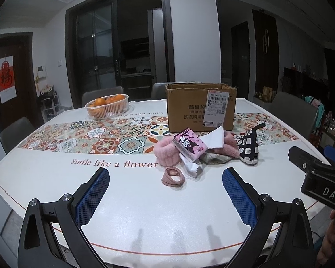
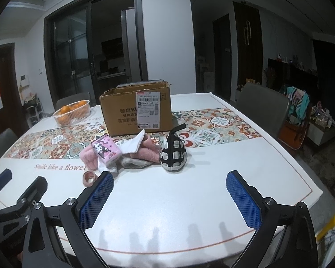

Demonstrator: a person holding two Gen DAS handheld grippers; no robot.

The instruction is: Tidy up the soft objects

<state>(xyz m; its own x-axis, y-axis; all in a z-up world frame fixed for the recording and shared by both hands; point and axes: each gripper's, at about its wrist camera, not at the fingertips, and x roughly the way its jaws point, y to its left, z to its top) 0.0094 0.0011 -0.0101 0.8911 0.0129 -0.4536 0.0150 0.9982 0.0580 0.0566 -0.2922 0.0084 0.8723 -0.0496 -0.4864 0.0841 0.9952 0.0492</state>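
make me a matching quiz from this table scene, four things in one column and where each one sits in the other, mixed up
Things:
1. cardboard box
2. basket of oranges
3. pink hair ties
4. black and white spotted pouch

Places:
A. nearest the grippers, on the plain white part of the table, in front of the pile
B. at the right end of the pile of soft things
C. far left of the table, away from the pile
D. upright on the patterned strip, right behind the pile

Pairs: 1-D, 2-C, 3-A, 4-B
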